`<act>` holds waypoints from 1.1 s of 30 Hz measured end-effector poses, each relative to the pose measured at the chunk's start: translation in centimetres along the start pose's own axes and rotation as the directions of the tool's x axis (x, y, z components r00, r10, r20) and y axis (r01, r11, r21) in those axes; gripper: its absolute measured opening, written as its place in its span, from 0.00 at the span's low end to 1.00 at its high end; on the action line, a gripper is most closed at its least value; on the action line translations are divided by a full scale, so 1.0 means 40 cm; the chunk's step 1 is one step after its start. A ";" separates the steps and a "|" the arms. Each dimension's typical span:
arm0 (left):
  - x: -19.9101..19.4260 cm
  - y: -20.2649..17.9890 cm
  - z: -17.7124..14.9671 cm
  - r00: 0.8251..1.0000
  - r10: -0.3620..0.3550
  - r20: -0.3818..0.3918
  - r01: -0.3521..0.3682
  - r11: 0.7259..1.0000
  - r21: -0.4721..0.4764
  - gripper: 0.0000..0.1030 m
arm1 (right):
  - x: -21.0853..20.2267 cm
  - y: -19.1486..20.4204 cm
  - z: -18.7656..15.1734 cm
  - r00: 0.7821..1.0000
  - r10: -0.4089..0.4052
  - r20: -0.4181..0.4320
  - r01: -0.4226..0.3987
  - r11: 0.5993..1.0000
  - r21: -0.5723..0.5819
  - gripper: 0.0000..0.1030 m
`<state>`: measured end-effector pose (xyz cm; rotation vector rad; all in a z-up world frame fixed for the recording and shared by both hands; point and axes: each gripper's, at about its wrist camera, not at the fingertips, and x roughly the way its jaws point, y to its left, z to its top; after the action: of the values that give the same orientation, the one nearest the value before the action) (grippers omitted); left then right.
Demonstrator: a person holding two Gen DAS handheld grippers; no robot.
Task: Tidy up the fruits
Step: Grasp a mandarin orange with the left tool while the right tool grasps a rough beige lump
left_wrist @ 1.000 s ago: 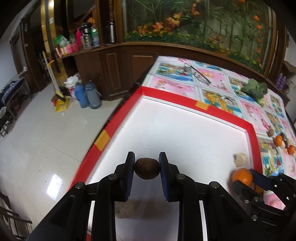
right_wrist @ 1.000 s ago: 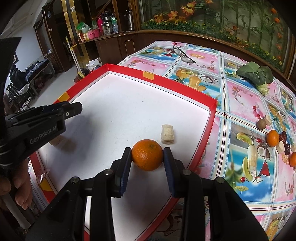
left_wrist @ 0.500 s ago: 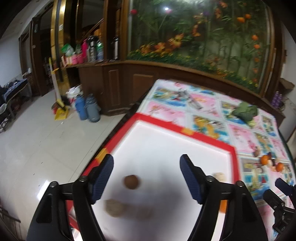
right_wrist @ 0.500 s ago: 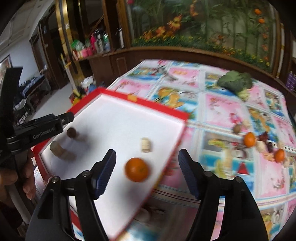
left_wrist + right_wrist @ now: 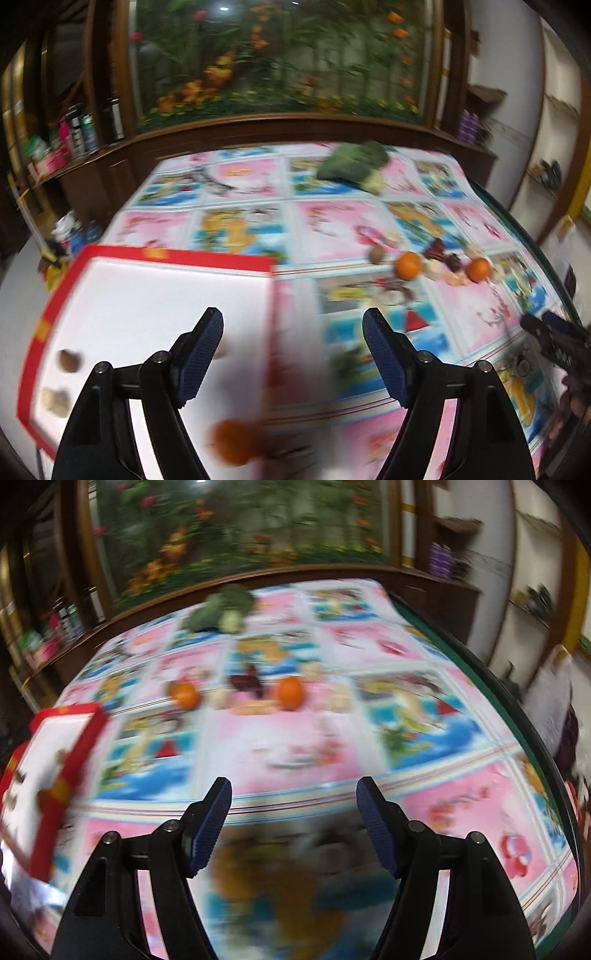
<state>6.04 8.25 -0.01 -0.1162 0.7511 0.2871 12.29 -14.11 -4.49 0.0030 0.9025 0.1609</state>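
Both the left tongs (image 5: 293, 325) and right tongs (image 5: 293, 794) gape empty, an orange (image 5: 231, 441), round though blurred, lying in the red-rimmed tray (image 5: 177, 254) below the left pair, perhaps touching nothing.

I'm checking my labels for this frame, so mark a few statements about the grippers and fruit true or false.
1. Both grippers, left and right, are open. True.
2. The left gripper holds an orange. False: it holds nothing; an orange lies in the tray.
3. Two oranges lie on the tablecloth. True.
4. The tray has a blue rim. False: the rim is red.
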 end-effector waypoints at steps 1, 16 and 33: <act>0.015 -0.030 0.002 1.000 -0.009 -0.013 0.009 1.000 0.017 0.75 | 0.015 -0.031 0.008 1.000 -0.020 -0.003 0.020 1.000 0.019 0.69; 0.221 -0.236 0.048 0.996 -0.023 -0.081 0.029 0.997 0.071 0.72 | 0.229 -0.077 0.157 0.996 -0.064 -0.059 0.062 0.998 -0.029 0.27; 0.179 -0.234 0.007 0.991 -0.030 -0.130 0.044 0.993 0.108 0.26 | 0.189 -0.082 0.130 0.999 -0.021 -0.048 0.020 1.000 -0.010 0.26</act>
<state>13.96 0.90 -4.71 -0.0435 0.8899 0.2033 21.40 -15.96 -7.42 -0.0187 0.9494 0.1465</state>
